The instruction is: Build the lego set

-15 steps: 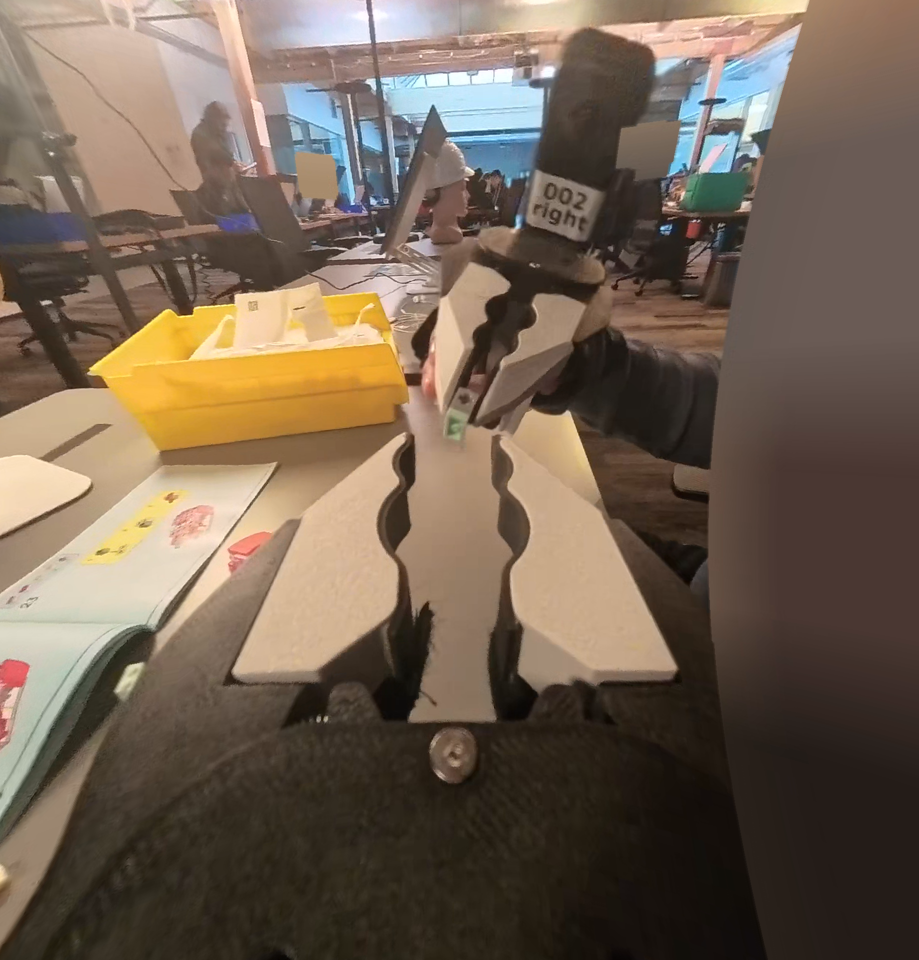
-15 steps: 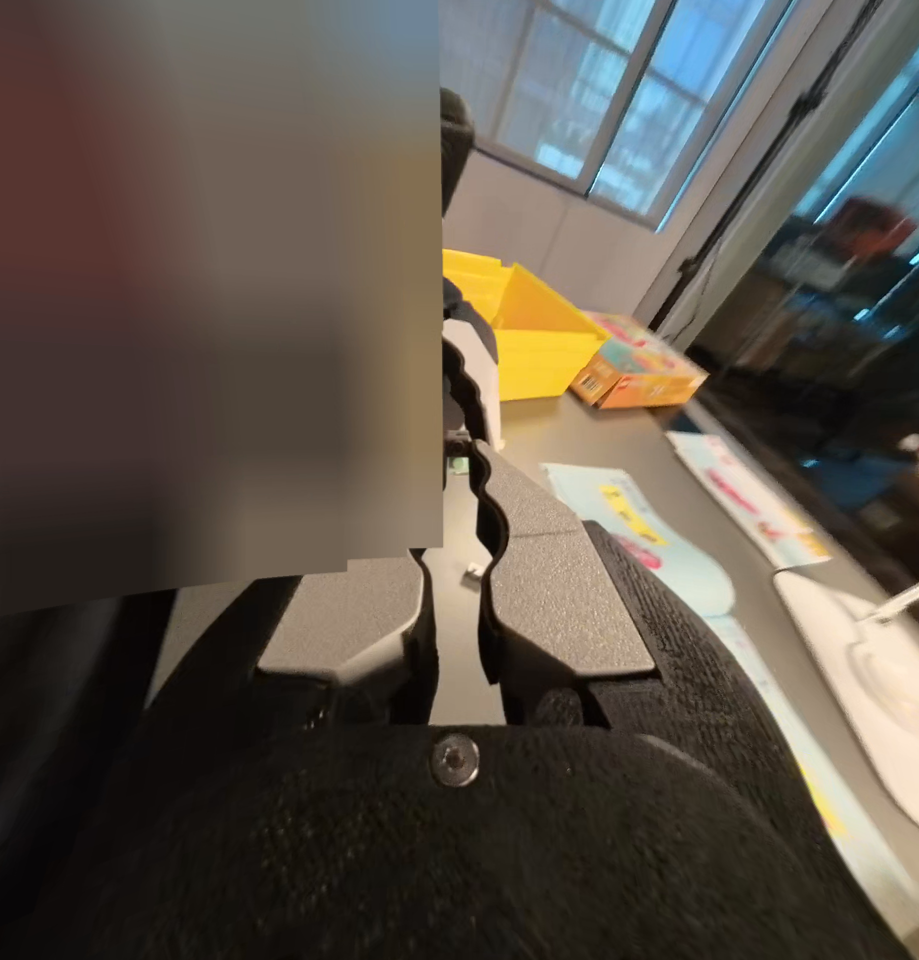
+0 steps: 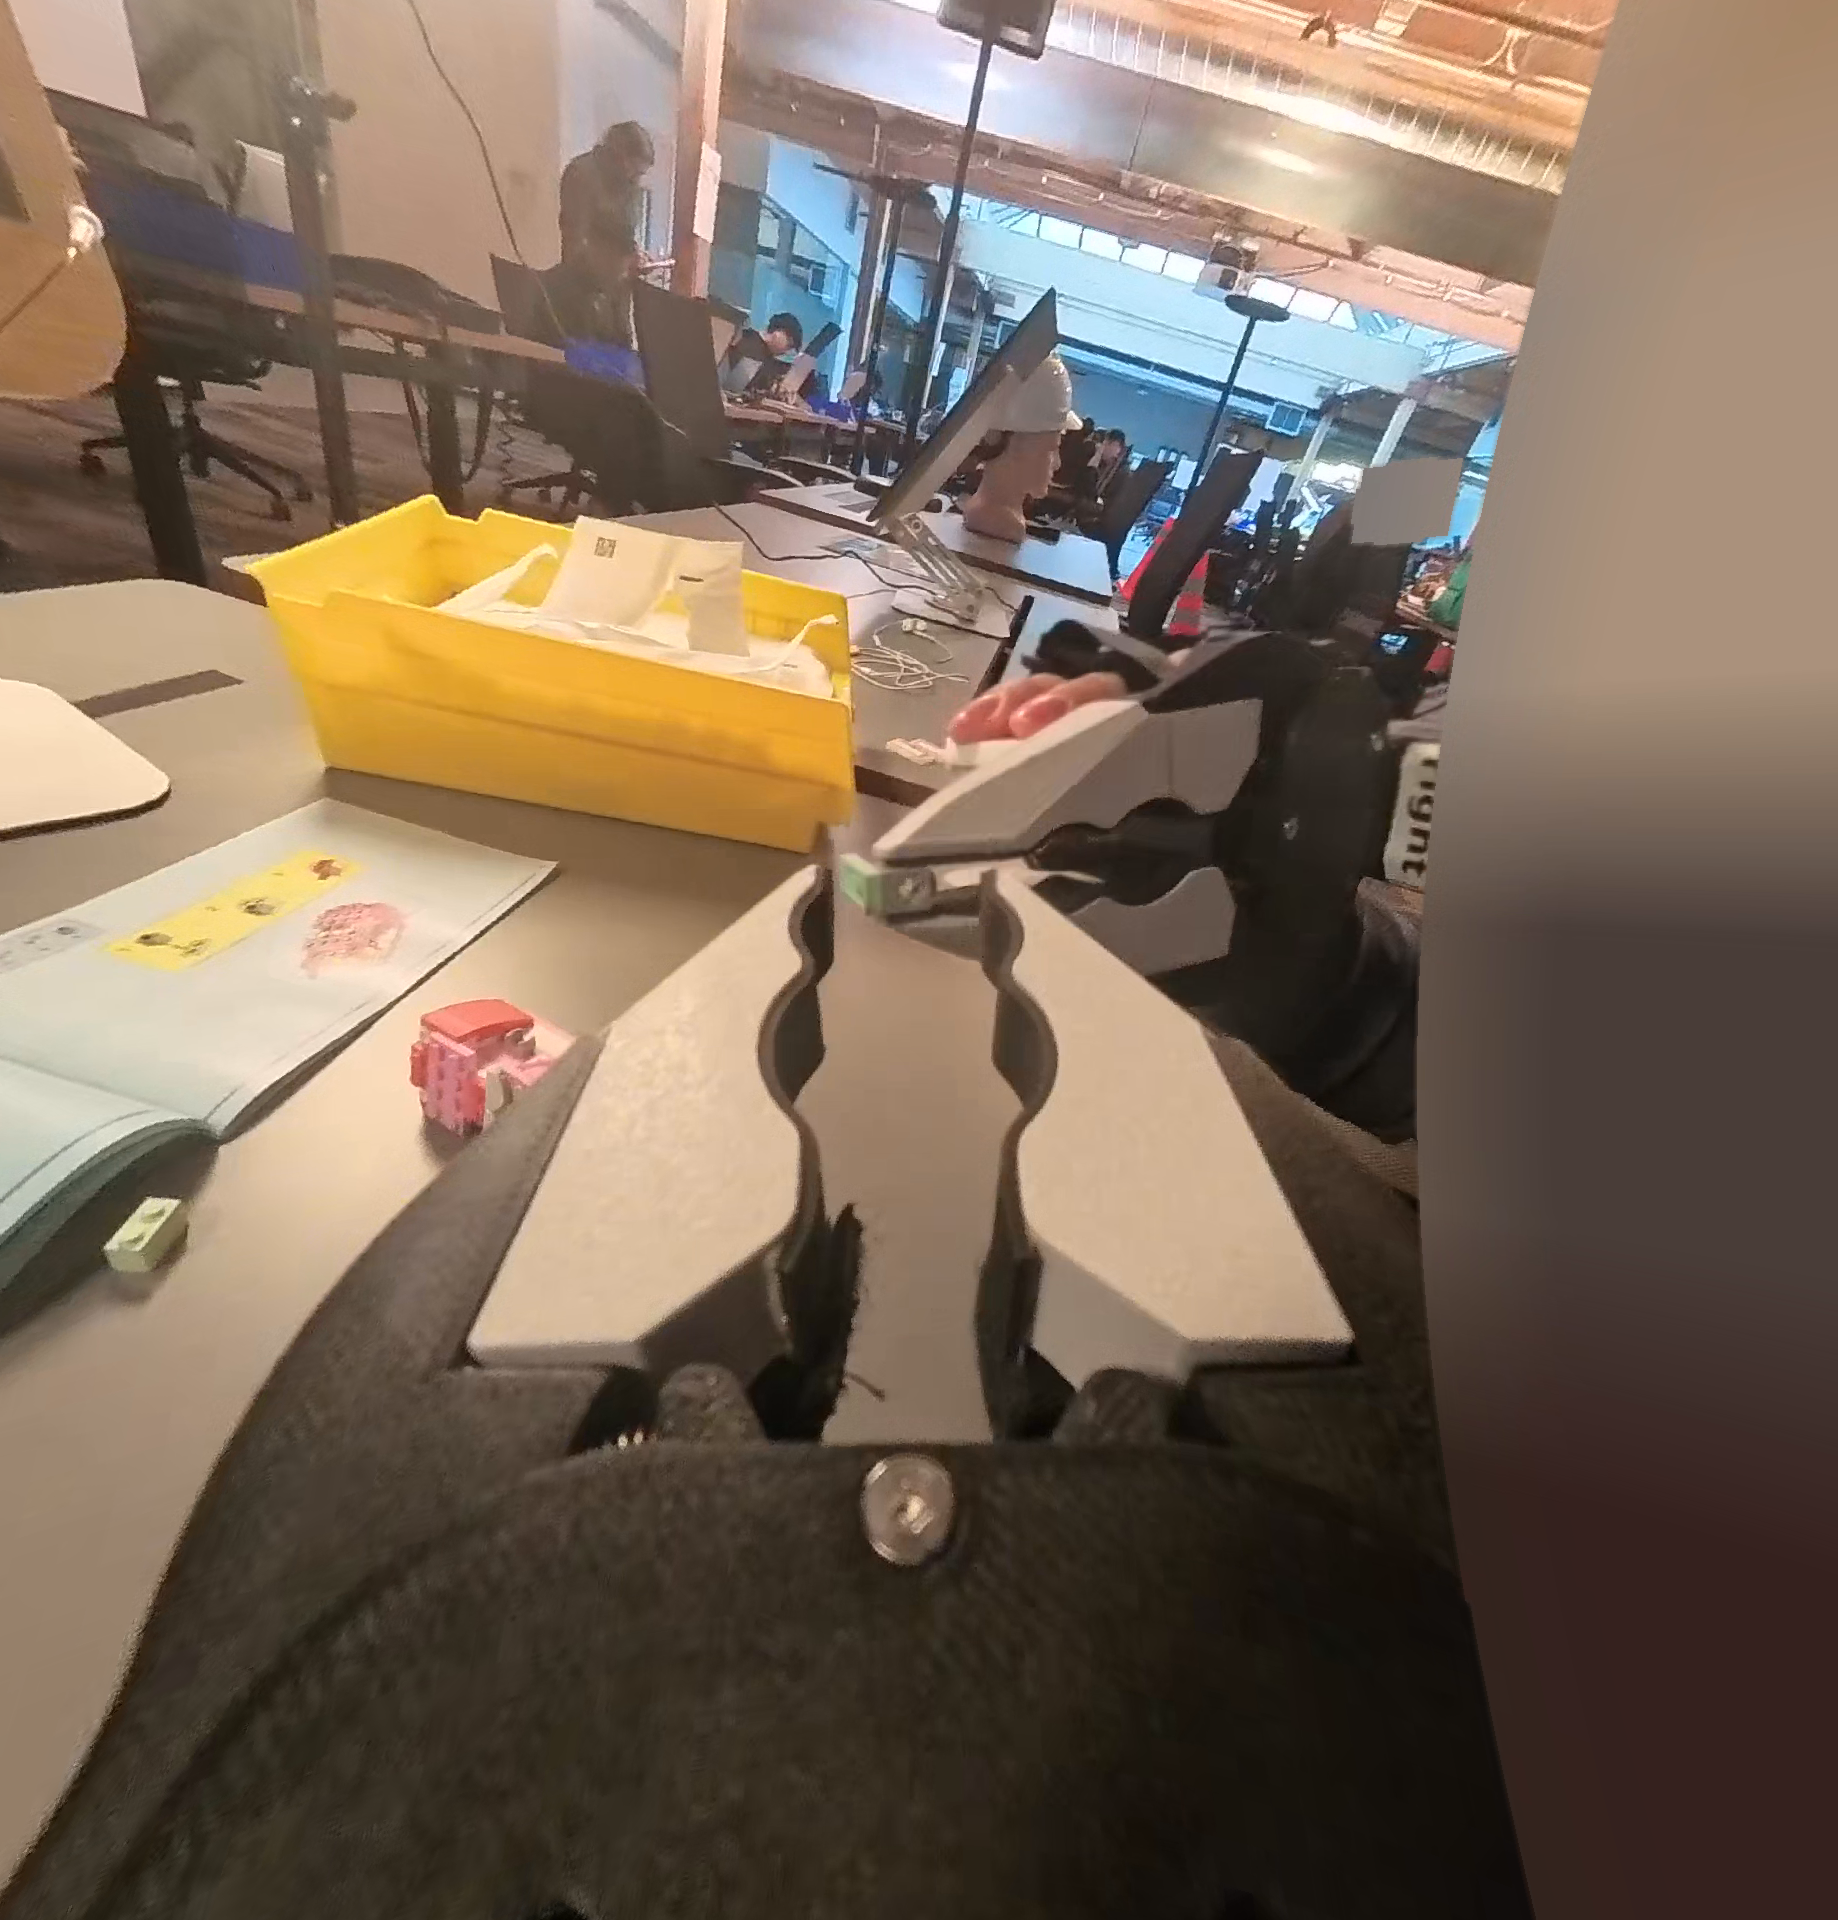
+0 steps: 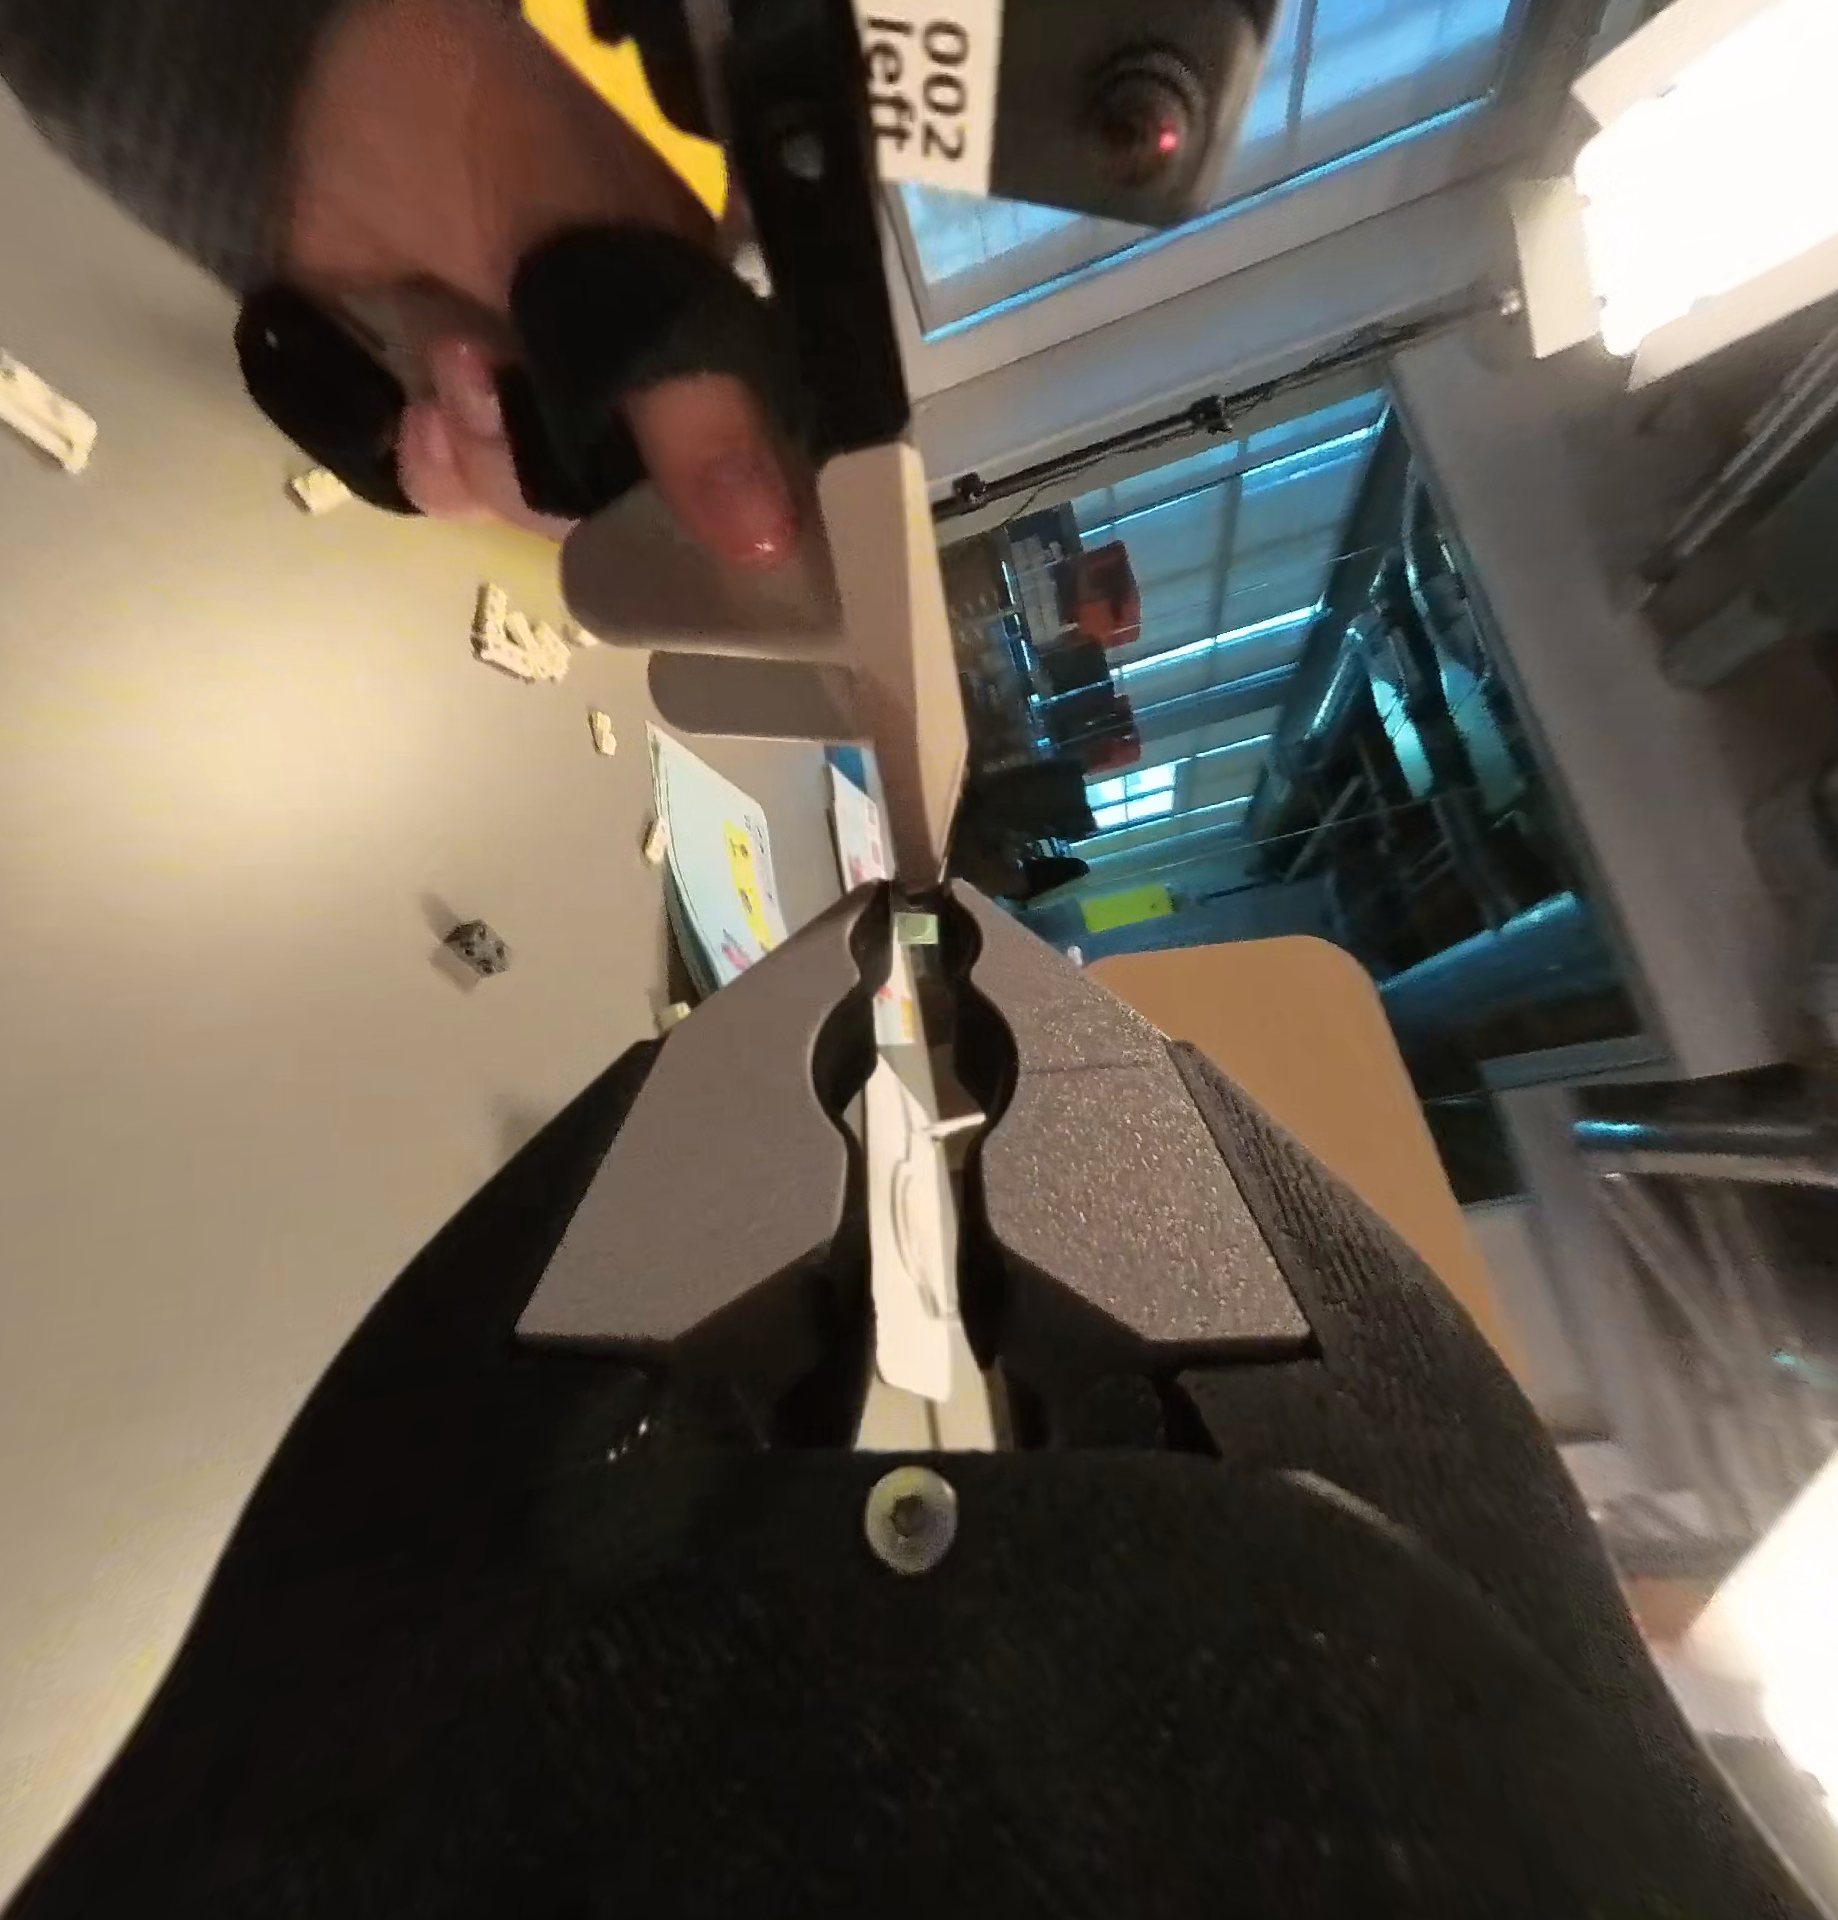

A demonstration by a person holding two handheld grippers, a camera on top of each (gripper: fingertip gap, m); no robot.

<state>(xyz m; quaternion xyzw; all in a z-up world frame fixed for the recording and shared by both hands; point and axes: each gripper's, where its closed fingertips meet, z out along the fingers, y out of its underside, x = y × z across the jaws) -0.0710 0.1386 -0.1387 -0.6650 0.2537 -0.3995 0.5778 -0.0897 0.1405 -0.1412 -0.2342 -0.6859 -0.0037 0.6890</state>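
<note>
1. White mat [image 3: 32, 758]: far left on your grey table [image 3: 624, 894], rounded corner showing.
2. Open instruction booklet [image 3: 219, 966]: pale blue pages with coloured pictures, lying flat near the table's front left.
3. Pale green stud piece [image 3: 146, 1233]: loose on the table, just beside the booklet's near corner.
4. Yellow bin [image 3: 572, 717]: behind the booklet, with white bags inside.
5. Pink and red brick model [image 3: 479, 1060]: on the table, just beside the outer edge of your left gripper's left finger.
6. Your left gripper [image 3: 902, 899]: jaws parted, nothing pressed between the pads. Its tips stand either side of the small piece that your other gripper carries; no pad of this one is seen touching it.
7. Small green and grey brick piece [image 3: 887, 889]: the piece in question, off the table, pinched at the tips of your right gripper and reaching into the mouth of the left one.
8. Your right gripper [image 4: 915, 920]: clenched on that small piece, turned on its side and coming in from the right. In its own view the piece sits between the fingertips, with the left gripper's finger meeting it from above.
9. Scattered pale bricks [image 4: 520, 639]: loose on the table in the right wrist view, well apart from both grippers.
</note>
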